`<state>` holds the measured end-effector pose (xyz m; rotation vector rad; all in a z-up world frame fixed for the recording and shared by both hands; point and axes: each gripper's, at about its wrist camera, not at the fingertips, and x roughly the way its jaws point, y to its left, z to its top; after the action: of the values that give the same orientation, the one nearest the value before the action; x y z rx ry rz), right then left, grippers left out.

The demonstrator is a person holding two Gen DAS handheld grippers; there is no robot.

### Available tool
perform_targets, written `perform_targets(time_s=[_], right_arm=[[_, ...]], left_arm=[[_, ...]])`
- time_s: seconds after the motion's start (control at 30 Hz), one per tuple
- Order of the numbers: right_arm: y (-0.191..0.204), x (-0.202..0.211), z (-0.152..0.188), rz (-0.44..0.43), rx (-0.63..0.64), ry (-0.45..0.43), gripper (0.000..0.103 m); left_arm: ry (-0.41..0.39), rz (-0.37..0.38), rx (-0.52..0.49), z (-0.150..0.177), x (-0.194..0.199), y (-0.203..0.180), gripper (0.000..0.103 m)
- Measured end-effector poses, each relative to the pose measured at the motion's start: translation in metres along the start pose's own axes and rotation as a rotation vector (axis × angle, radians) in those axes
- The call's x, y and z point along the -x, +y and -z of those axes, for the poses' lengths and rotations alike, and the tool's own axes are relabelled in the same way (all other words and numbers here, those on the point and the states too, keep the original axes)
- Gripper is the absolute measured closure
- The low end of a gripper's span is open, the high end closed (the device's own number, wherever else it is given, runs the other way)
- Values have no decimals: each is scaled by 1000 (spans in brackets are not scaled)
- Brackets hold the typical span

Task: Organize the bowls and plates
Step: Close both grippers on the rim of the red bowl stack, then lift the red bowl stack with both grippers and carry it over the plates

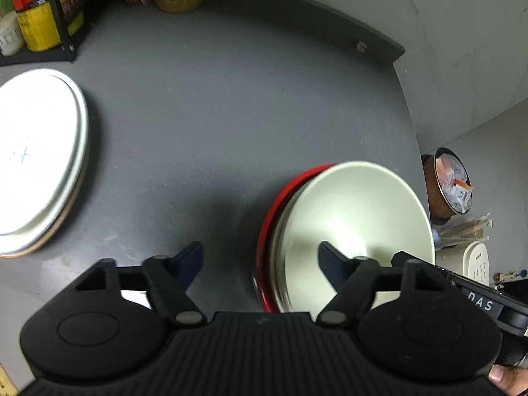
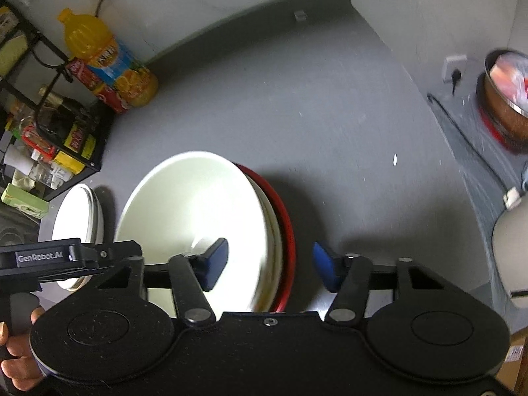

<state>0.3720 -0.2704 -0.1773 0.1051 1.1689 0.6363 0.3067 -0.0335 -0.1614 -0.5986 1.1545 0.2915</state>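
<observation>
A cream bowl (image 1: 356,208) sits on top of a nested stack whose lowest piece is a red bowl (image 1: 269,227), on the dark grey counter (image 1: 214,115). My left gripper (image 1: 260,259) is open and straddles the stack's left rim, one finger over the cream bowl and the other over bare counter. In the right wrist view my right gripper (image 2: 269,260) is also open. It straddles the right rim of the cream bowl (image 2: 191,204) and the red bowl (image 2: 287,224). A stack of white plates (image 1: 36,161) lies to the left, apart from the bowls, and the plates (image 2: 79,211) show in the right view too.
A black wire rack (image 2: 66,125) with jars and an orange juice bottle (image 2: 109,59) stand at the counter's back left. The counter edge (image 1: 412,125) drops off at the right, with a copper bin (image 1: 448,188) on the floor below. A person's hand (image 2: 16,356) holds the other gripper's handle.
</observation>
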Motion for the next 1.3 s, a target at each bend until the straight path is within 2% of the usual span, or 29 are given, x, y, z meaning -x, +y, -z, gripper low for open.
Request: perform_targets(time_s=[0.07, 0.13, 0.2, 0.3, 0.5, 0.7, 0.93, 1.3], right_arm=[[-3, -6, 3, 3, -10, 22, 56], [-4, -12, 6, 12, -11, 38, 61], [-6, -18, 8, 16, -16, 55, 67], [-7, -23, 11, 11, -20, 75, 68], [-7, -29, 13, -7, -15, 88, 70], [-8, -30, 12, -6, -12, 92, 72], [-2, -29, 13, -24, 1, 74, 72], [56, -14, -1, -68, 58, 67, 72]], left_arm=[[15, 2, 4, 1, -10, 1, 44], [38, -11, 11, 1, -19, 1, 59], [53, 6, 23, 1, -25, 3, 67], [64, 13, 30, 1, -30, 3, 74], [109, 53, 73, -1, -44, 10, 78], [108, 67, 58, -1, -44, 10, 78], [98, 51, 30, -2, -38, 11, 78], [34, 67, 89, -12, 2, 55, 78]])
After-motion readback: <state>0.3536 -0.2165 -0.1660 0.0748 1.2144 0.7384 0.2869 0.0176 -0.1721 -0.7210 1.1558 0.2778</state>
